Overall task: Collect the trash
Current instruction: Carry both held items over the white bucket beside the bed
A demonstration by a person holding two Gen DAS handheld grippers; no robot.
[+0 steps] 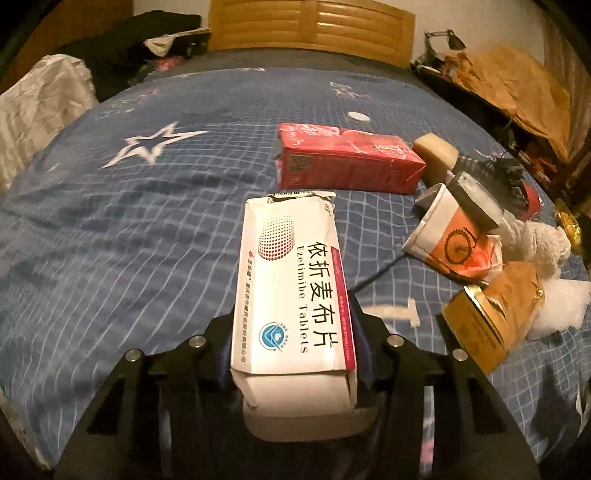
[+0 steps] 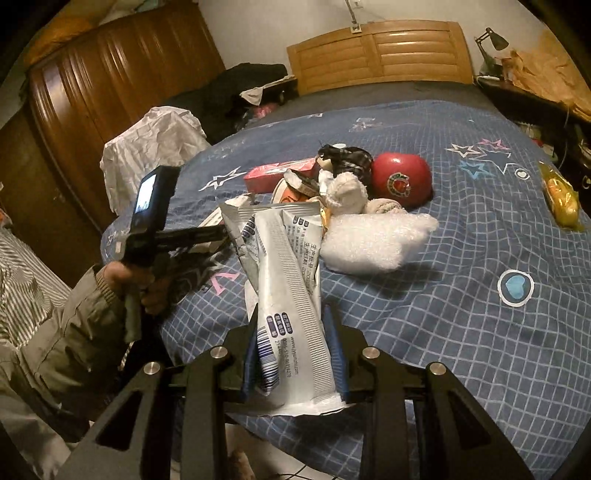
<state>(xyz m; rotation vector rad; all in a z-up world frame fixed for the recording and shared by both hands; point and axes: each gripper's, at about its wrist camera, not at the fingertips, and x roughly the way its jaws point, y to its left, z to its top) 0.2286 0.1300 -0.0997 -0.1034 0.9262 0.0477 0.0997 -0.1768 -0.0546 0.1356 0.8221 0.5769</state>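
1. Cardboard, white and glossy, fills the left wrist view: a flat tablet box (image 1: pixel 293 284) with a torn far flap lies lengthwise between the left tongs (image 1: pixel 293 354), which pinch it on both long sides above the bed.
2. Beyond it on the blue grid-printed bedspread (image 1: pixel 129 229), with its white star outlines, lie one red carton (image 1: pixel 347 158) on its side, one tipped paper cup (image 1: pixel 443 236) with an orange bicycle print, one gold foil packet (image 1: pixel 491 325) and one small white cap (image 1: pixel 359 117).
3. A slatted wooden headboard (image 1: pixel 314 27) closes the far end of the bed.
4. In the right wrist view, one crinkled white plastic wrapper (image 2: pixel 291 306), long and printed with a barcode, is clamped between the right tongs (image 2: pixel 293 354), its top end standing up over the bed.
5. Behind it sits a heap: one fluffy white wad (image 2: pixel 373 240), one shiny red rounded tin (image 2: pixel 400 179) and the red carton (image 2: pixel 277 171).
6. The left hand (image 2: pixel 147 284) grips its tool at the bed's edge; a dark wooden wardrobe (image 2: pixel 110 85) stands by the wall.
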